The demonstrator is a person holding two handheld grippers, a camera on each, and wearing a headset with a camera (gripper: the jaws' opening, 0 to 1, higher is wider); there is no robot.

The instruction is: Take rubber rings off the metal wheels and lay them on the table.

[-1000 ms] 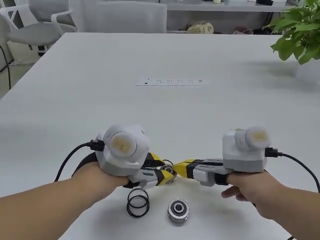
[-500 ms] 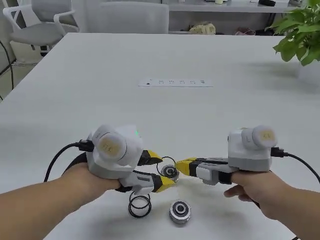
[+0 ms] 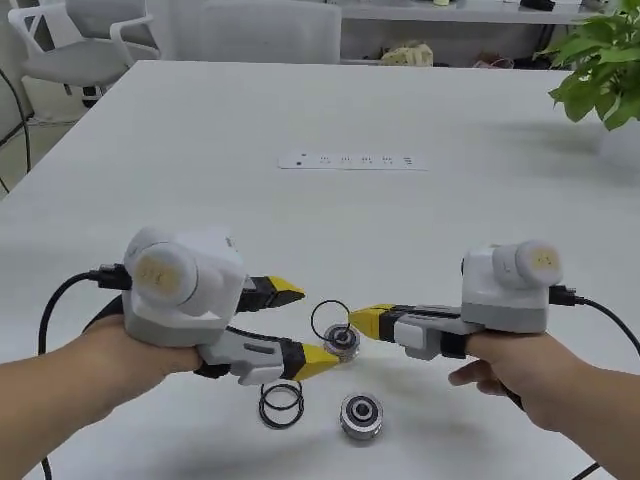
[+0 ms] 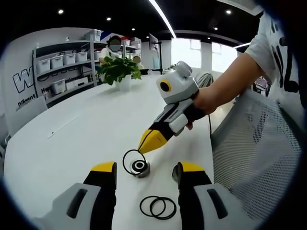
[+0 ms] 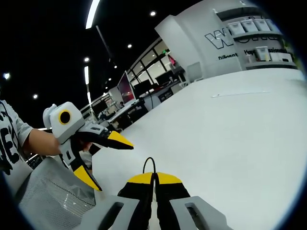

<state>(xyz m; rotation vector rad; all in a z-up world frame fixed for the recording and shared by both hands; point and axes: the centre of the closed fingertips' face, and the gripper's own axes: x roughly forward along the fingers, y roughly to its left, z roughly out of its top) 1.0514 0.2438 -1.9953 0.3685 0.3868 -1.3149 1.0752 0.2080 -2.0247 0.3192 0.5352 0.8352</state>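
White table [image 3: 200, 150]: power strip [image 3: 353, 160] lies flat at far centre, potted plant [image 4: 118, 71] far right. Near edge: 2 black rubber rings [image 3: 281, 403] flat & overlapping, w/ a metal wheel [image 3: 360, 416] just right of them. A 2nd wheel [image 3: 343, 340] sits a bit farther, w/ a 3rd ring [image 3: 313, 320] standing up off it.

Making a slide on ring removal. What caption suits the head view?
Right gripper pinches a ring at a wheel, open left gripper beside it; two rings and another wheel lie nearer.
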